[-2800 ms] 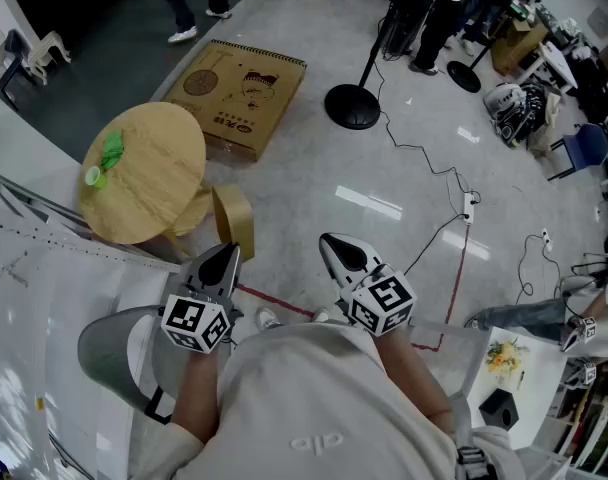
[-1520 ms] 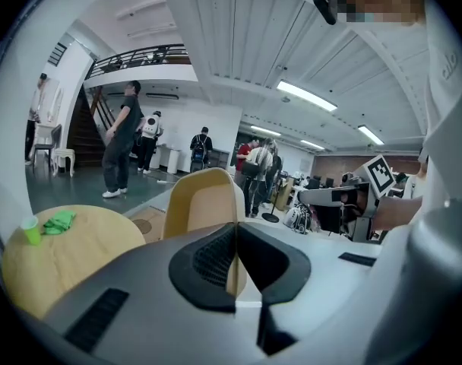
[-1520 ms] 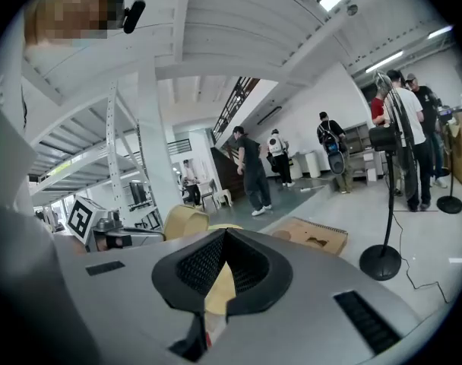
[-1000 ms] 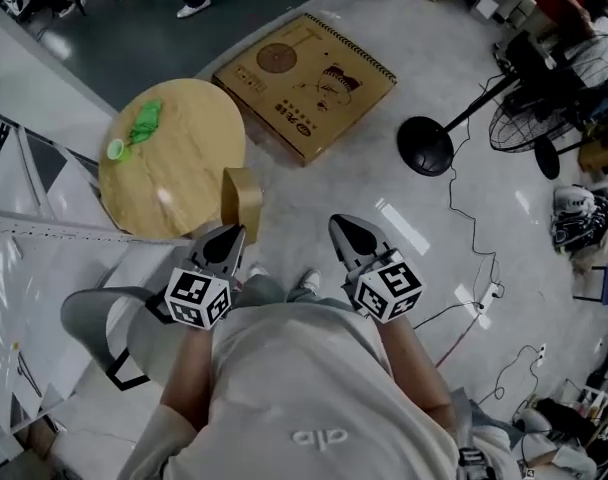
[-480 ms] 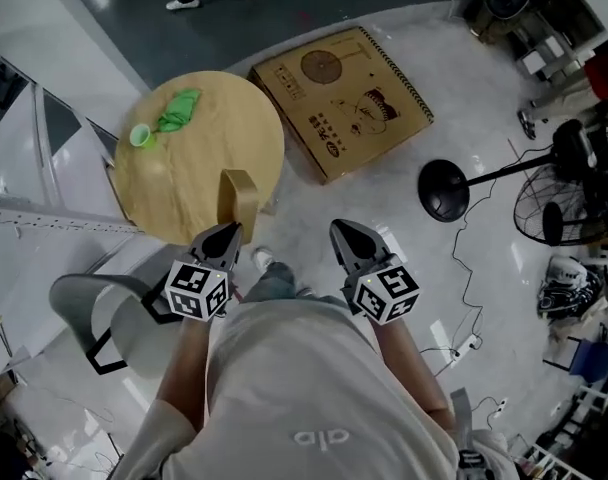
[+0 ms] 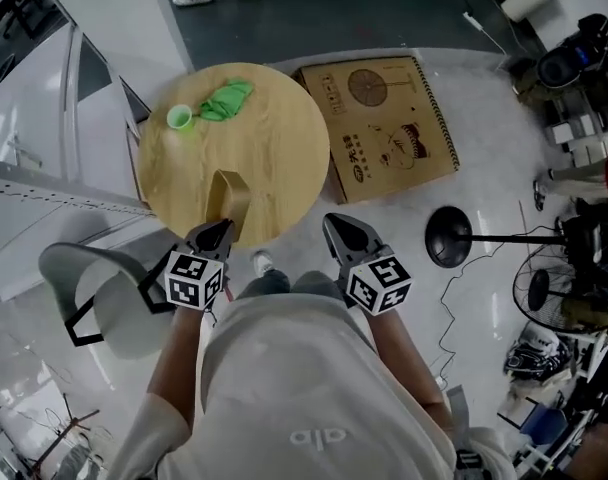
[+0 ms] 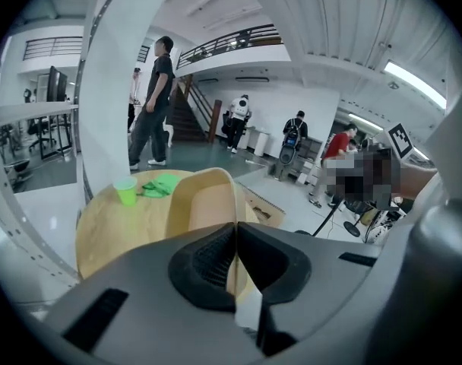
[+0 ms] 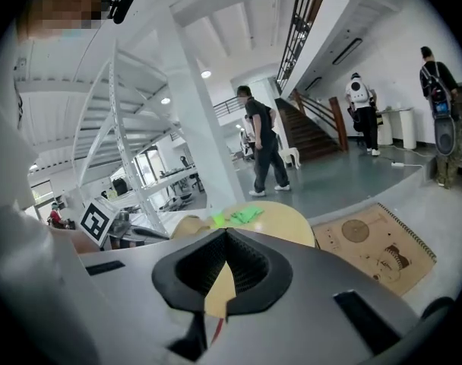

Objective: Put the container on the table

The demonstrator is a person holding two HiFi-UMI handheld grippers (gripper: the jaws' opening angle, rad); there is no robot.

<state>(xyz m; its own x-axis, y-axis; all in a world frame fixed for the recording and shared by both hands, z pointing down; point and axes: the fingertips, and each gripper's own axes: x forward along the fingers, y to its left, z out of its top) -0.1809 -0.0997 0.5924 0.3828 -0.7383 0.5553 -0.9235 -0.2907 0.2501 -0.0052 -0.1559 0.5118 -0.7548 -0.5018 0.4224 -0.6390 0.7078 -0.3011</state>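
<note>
My left gripper (image 6: 218,232) was clamped on the wall of the tan container (image 6: 227,198), holding it upright at the near edge of the round table (image 6: 284,148). My right gripper (image 6: 338,226) hung just off that edge, its jaws pressed together on nothing.

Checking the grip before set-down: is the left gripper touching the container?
Touching. The left gripper view shows the left gripper shut on the container wall.
</note>
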